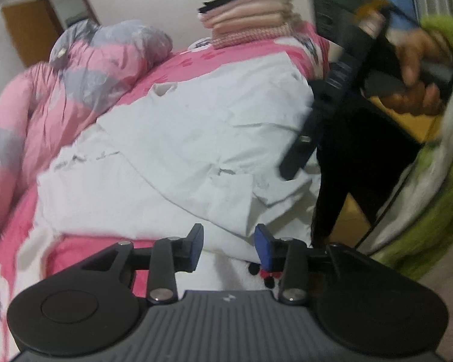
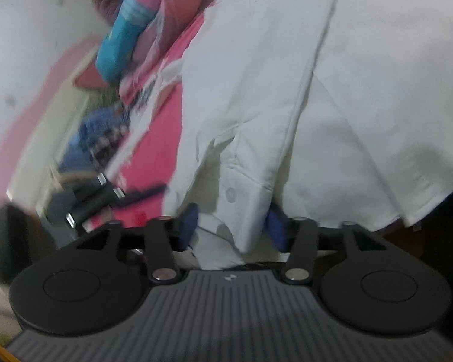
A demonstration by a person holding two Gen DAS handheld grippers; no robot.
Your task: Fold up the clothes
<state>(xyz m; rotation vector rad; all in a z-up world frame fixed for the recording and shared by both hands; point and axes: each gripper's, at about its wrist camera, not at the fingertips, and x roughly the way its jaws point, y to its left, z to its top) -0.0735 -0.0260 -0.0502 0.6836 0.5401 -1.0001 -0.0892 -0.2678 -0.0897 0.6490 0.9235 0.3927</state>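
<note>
A white shirt (image 1: 181, 150) lies spread and creased on the pink bed sheet (image 1: 226, 55). My left gripper (image 1: 229, 239) hovers at the shirt's near edge, its jaws apart with nothing between the blue pads. In the right wrist view the shirt (image 2: 362, 90) fills the frame, and its buttoned cuff (image 2: 244, 199) hangs down between the jaws of my right gripper (image 2: 231, 226). Those jaws stand apart, with a gap showing beside the left pad (image 2: 188, 226). A hand (image 1: 416, 69) in a green sleeve holds that right gripper at the shirt's right side.
A stack of folded pink clothes (image 1: 247, 15) sits at the far side of the bed. A bunched pink and grey quilt (image 1: 99, 60) lies on the left. Blue and turquoise cloth (image 2: 120, 39) lies beyond the shirt. The bed's edge and yellow floor (image 1: 413, 120) are on the right.
</note>
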